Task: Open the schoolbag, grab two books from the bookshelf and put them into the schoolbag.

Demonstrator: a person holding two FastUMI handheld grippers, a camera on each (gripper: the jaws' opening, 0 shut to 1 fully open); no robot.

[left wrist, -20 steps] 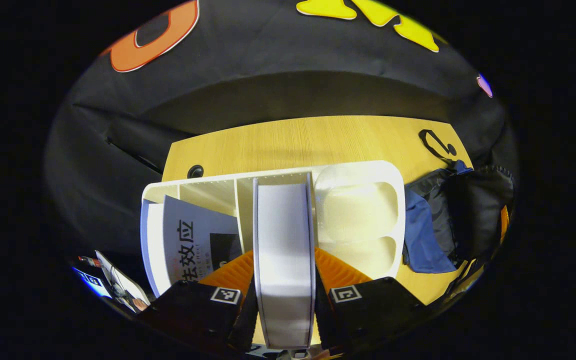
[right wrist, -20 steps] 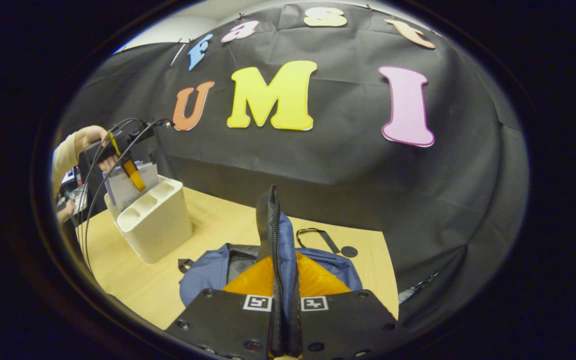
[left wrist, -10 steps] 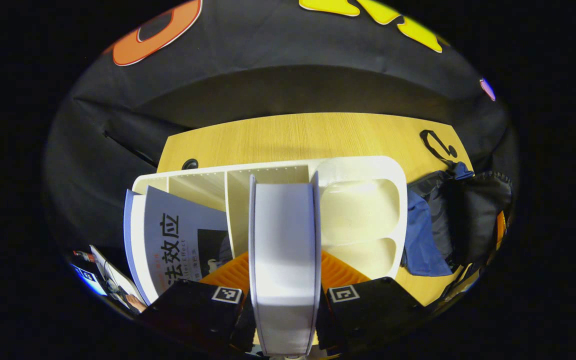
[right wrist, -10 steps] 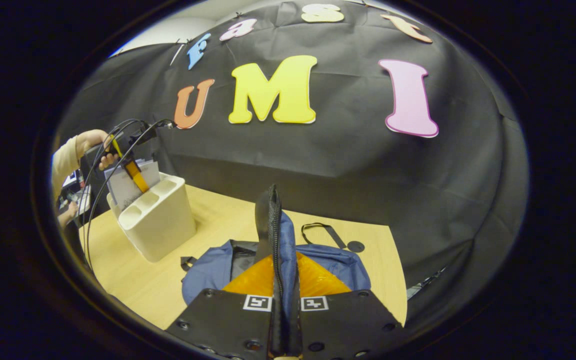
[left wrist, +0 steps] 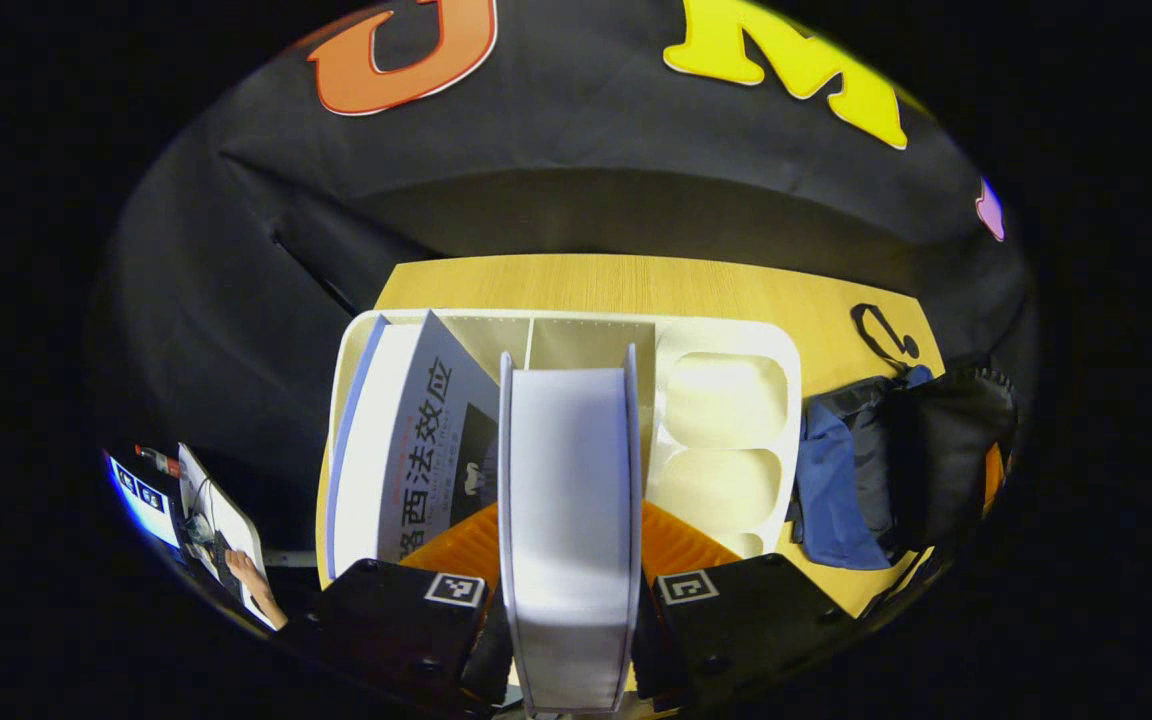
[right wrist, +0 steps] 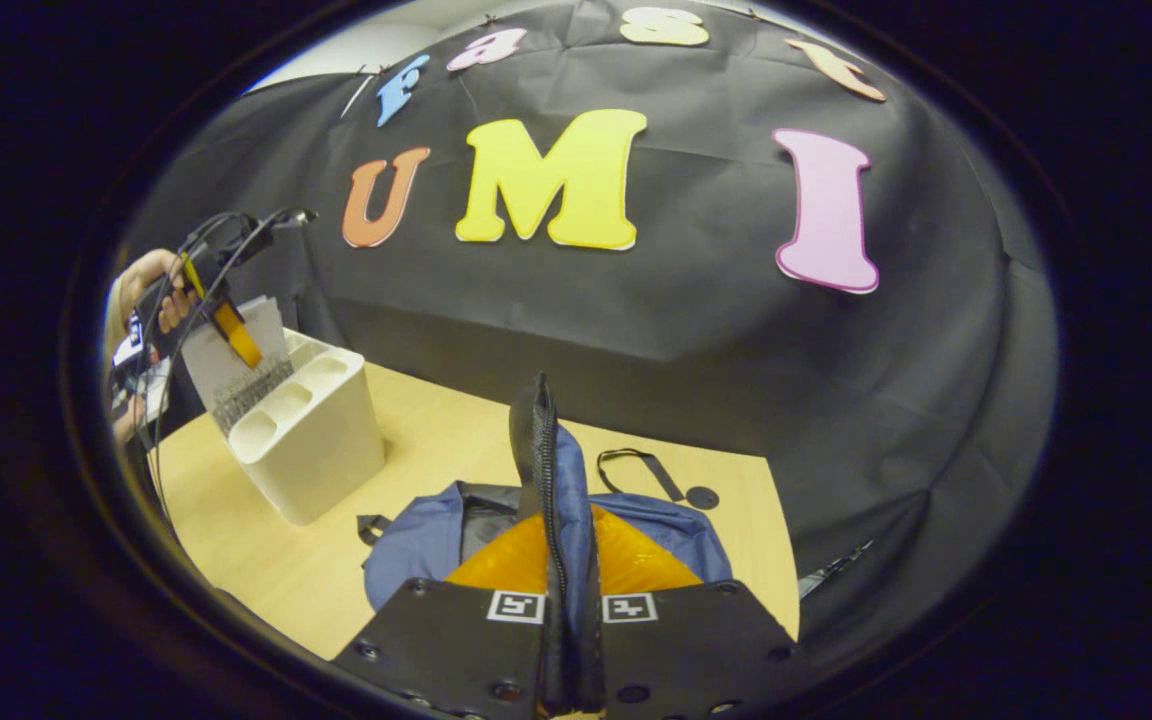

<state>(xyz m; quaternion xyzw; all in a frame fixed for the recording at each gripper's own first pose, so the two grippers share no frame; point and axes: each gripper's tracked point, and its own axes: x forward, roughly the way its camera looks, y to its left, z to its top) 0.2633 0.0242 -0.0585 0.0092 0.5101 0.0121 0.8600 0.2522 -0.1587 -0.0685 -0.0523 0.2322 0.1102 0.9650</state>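
Book (left wrist: 568, 520) | clamped in left tool (left wrist: 569, 588) | above bookshelf (left wrist: 726, 340)

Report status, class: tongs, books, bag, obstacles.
Left tongs clamp a white book above the bookshelf. Right tongs pinch the schoolbag edge, holding it up. Second book in shelf.

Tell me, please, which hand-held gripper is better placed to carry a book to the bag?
Left. The left hand-held gripper is shut on a book above the shelf. The right hand-held gripper is shut on the bag's flap, holding it up.
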